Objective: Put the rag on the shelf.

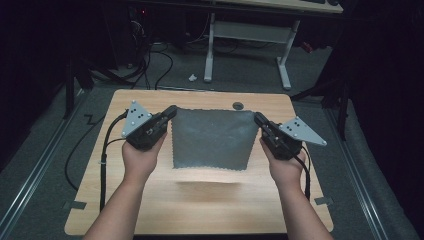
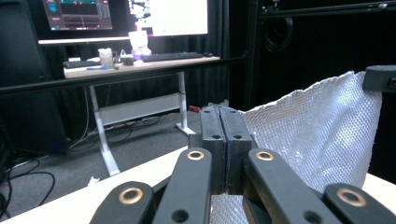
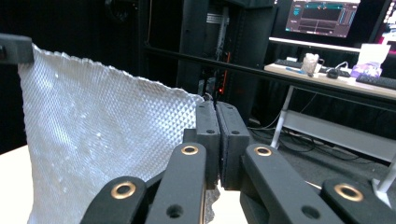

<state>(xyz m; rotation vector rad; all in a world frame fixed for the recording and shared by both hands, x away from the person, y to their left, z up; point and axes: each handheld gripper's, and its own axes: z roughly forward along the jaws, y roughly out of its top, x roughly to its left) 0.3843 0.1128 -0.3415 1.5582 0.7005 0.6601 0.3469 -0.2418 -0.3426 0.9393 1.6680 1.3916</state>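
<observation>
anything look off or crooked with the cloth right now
Nothing stands out. The grey cloth hangs between the left gripper and right gripper, each shut on a top corner. Its top edge runs about level, its bottom edge is lifted off the table, and no tear or spill shows.

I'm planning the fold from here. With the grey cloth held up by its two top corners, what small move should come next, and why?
Probably lower both grippers together. The left gripper and right gripper each pinch a top corner of the cloth, which hangs taut above the table.
</observation>
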